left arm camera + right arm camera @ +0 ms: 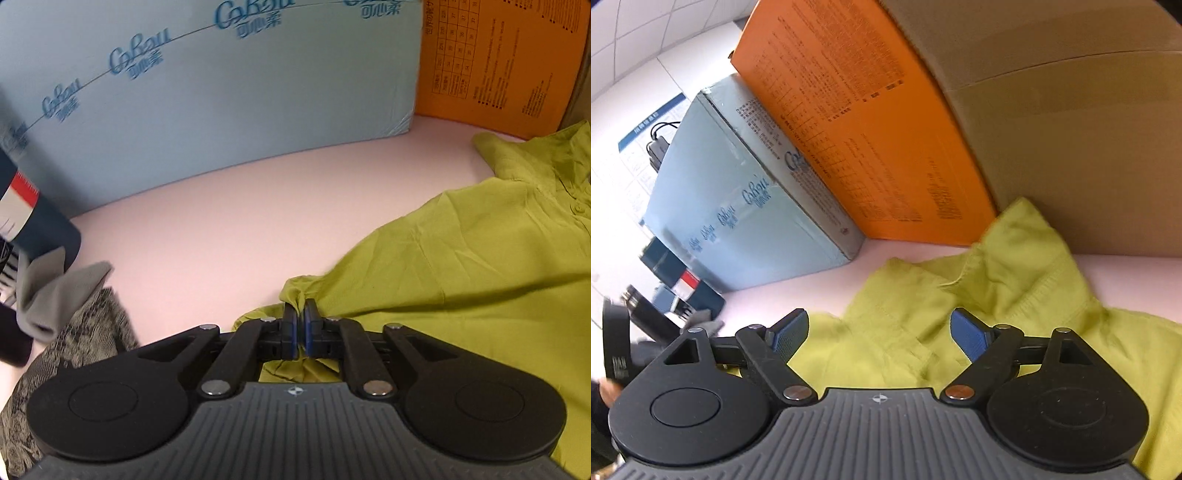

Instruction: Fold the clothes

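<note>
Pinching only a small bunched fold of the crumpled lime-green collared shirt (461,258) on the pale pink tabletop (207,221), your left gripper (300,317) risked the thin fabric slipping free, while your right gripper (879,332) hovered wide open, grasping nothing.

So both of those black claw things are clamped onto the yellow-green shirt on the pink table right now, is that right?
Only one is. The left gripper is shut on a bunched bit of the yellow-green shirt, as the left wrist view shows. In the right wrist view, the right gripper has its blue pads spread wide apart, open over the shirt and holding nothing. The shirt does lie on the pink table.
</note>
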`<state>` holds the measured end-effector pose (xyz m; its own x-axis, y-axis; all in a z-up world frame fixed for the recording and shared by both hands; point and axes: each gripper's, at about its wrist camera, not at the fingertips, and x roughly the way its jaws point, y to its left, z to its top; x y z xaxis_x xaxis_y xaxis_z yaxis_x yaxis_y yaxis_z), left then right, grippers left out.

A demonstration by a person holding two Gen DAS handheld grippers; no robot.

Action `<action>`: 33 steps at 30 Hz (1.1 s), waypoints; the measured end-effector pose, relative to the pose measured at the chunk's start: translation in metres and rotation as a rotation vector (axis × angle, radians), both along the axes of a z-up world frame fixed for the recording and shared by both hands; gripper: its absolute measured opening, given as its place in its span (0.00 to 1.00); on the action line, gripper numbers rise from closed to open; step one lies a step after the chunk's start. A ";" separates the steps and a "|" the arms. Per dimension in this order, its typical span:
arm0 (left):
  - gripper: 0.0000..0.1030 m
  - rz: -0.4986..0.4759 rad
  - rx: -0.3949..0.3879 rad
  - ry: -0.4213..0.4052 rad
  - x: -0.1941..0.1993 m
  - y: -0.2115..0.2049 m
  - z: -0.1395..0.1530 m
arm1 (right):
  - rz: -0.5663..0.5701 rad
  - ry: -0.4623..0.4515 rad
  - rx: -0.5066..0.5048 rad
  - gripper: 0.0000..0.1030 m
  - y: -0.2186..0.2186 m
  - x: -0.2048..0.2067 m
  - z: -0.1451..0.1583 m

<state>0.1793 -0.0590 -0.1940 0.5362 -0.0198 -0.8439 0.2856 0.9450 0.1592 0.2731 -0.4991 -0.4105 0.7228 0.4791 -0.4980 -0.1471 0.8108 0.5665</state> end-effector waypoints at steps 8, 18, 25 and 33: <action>0.08 -0.003 0.056 -0.020 -0.005 -0.006 0.001 | 0.065 -0.014 -0.113 0.79 0.024 0.058 0.001; 0.15 0.013 0.040 -0.028 -0.007 0.003 0.004 | 0.128 0.012 -0.289 0.68 0.048 0.093 0.004; 0.17 0.020 0.033 -0.033 -0.006 0.003 0.004 | 0.073 0.172 -0.331 0.35 0.072 0.095 -0.012; 0.16 0.013 -0.112 -0.079 -0.012 0.013 0.024 | -0.107 0.017 -0.133 0.06 0.045 0.056 0.002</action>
<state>0.1674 -0.0456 -0.1703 0.6014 -0.1036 -0.7922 0.2635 0.9618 0.0743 0.3293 -0.4541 -0.4090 0.7571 0.3285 -0.5647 -0.0470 0.8895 0.4544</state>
